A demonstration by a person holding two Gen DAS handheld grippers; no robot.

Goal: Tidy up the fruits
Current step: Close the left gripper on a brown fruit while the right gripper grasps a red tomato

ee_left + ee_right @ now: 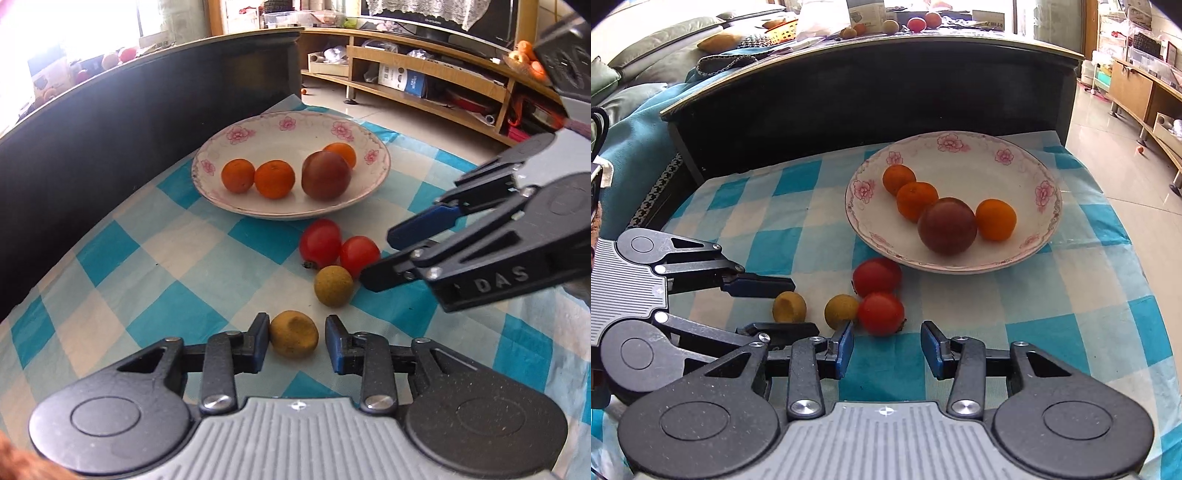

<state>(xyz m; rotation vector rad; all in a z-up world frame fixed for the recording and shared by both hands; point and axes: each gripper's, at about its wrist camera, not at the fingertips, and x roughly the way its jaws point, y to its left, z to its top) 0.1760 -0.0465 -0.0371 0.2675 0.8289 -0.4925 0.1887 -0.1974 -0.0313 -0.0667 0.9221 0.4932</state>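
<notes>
A white flowered plate (280,123) (964,146) holds three small oranges (274,178) and a dark red-brown fruit (325,175) (947,225). In front of it, on the blue checked cloth, lie two red tomatoes (320,242) (880,313) and two yellow-brown round fruits. The dented yellow-brown fruit (293,339) (789,306) sits between the pads of my left gripper (296,342) (805,306). The left pad is against it and a thin gap shows at the right pad. My right gripper (888,345) (378,258) stands open just short of the nearer tomato, its left fingertip beside the other yellow-brown fruit (841,311) (333,286).
A dark raised board (110,147) (871,88) walls off the cloth's far side. The cloth (1071,314) ends at a tiled floor (402,118) on the right, with a wooden TV shelf (424,74) beyond. A sofa (646,48) with more fruit lies behind the board.
</notes>
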